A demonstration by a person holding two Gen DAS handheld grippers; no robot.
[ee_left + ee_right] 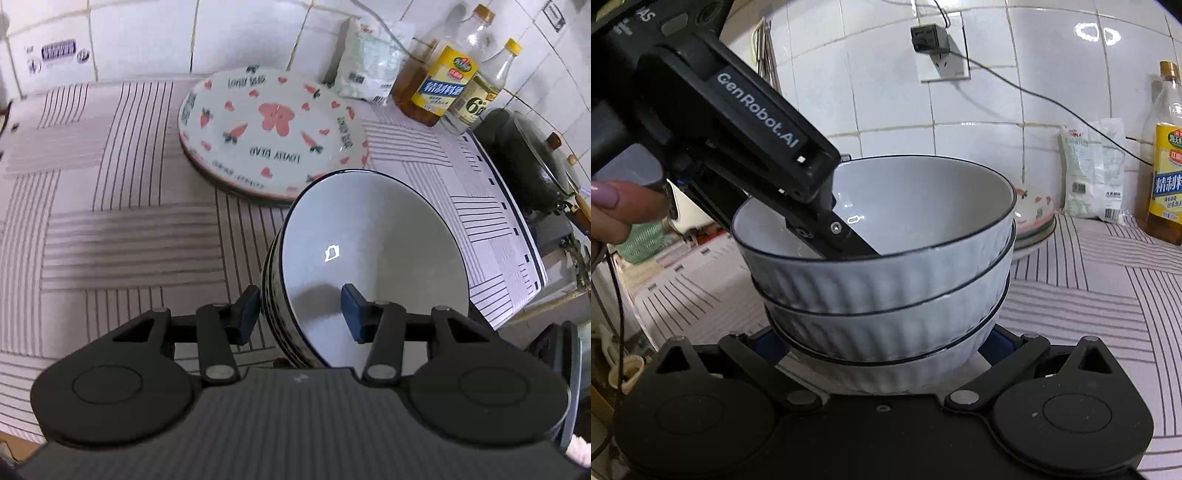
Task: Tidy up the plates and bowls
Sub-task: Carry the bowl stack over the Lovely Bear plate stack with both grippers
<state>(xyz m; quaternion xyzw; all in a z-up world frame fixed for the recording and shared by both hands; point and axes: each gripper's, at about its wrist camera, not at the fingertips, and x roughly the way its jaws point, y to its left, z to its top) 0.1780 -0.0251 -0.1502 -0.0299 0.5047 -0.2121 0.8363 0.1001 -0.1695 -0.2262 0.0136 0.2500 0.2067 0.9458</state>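
Bowls, white ribbed ceramic ones with thin dark rims (882,280), are sitting nested three deep at the middle of the right wrist view, on the striped cloth covering the table (1108,295); stacking them is saving room, which suits the tidying job.

In the left wrist view, going from left to right, bare striped cloth is filling the left side, round white plates printed with pink hearts and carrots (266,129) are lying piled at upper centre, and the bowls are filling the lower centre, with the plate pile just behind them. Oil and vinegar bottles (443,81) are standing at upper right and a dark lidded pot (528,158) is sitting at the right edge.

The left claw (299,314) is straddling the near wall of the top bowl, one blue pad outside and one inside, partly closed; it is probably gripping the rim to lift or settle that bowl.

The right claw (882,350) is standing wide at the stack's base, its blue pads beside the lowest bowl; whether they are pressing it I cannot tell.
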